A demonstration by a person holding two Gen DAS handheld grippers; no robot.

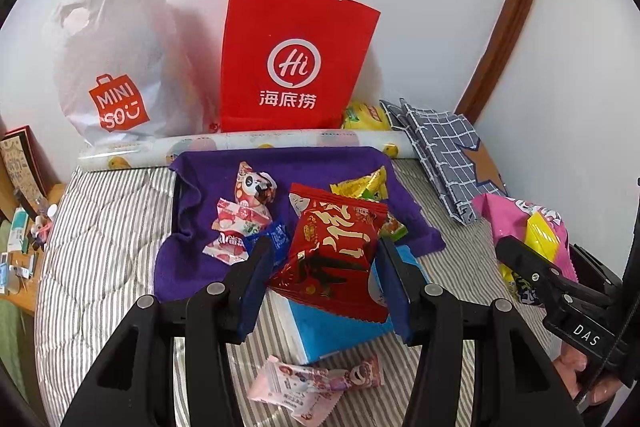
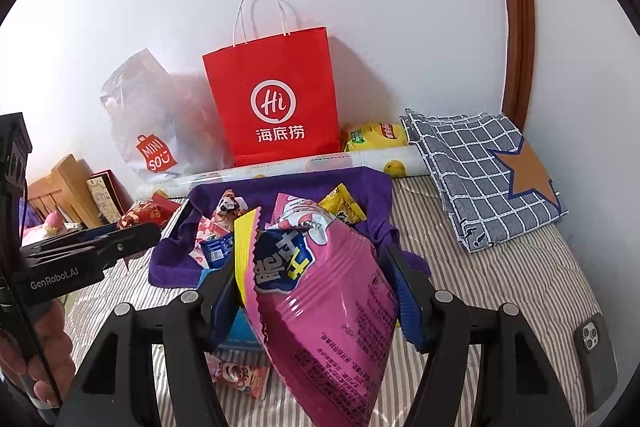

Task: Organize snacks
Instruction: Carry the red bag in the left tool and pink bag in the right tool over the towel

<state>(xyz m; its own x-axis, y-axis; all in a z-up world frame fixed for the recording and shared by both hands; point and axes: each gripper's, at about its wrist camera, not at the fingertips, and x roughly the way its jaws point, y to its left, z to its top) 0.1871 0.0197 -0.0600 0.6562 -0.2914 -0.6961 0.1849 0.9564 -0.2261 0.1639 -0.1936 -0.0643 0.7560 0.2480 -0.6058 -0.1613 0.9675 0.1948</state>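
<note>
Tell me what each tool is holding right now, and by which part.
The left tool grips a red snack packet across its sides. The right tool grips a pink snack bag across its middle.

**Black claws, blue pads, white lettering**

Matte black plastic throughout on the left claw [image 1: 326,281] and right claw [image 2: 316,301]. Angular triangular frames with open cutouts. Round silver screws at the pivots. Dark blue textured pads [image 1: 256,287] lining the fingers. White "DAS" and "GenRobot.AI" printed on the bodies. Thin black cable alongside each handle.
</note>
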